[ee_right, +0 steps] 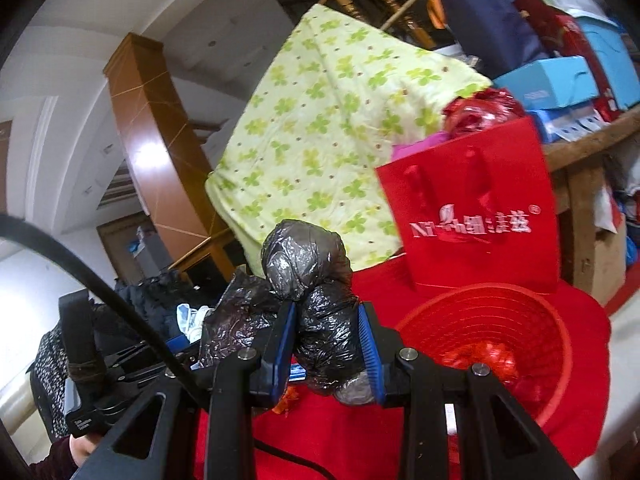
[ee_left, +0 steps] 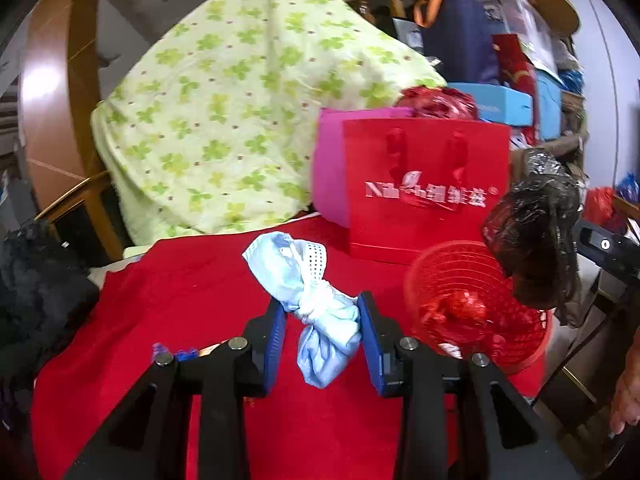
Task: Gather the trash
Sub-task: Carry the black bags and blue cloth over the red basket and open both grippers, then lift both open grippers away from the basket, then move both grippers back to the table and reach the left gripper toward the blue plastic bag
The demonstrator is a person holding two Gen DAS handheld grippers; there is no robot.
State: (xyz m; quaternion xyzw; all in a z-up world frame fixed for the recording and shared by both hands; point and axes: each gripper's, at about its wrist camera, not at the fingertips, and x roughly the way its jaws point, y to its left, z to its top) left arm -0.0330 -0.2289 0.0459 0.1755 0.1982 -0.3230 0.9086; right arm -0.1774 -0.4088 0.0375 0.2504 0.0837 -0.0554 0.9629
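Observation:
My left gripper (ee_left: 323, 322) is shut on a knotted light-blue plastic bag (ee_left: 316, 308) and holds it above the red cloth (ee_left: 200, 280). My right gripper (ee_right: 328, 344) is shut on a crumpled black plastic bag (ee_right: 316, 280), which also shows in the left wrist view (ee_left: 532, 240) hanging over the red mesh basket (ee_left: 480, 300). The basket (ee_right: 500, 320) sits to the right of my right gripper and holds crumpled red trash (ee_right: 488, 356). The left gripper's body (ee_right: 92, 360) shows at the lower left of the right wrist view.
A red paper gift bag (ee_left: 428, 184) with a pink box (ee_left: 332, 168) beside it stands behind the basket. A green clover-print pillow (ee_left: 240, 100) leans on a wooden chair at the back. Stacked boxes and bags (ee_left: 500, 60) fill the right. Dark clothing (ee_left: 36, 280) lies at left.

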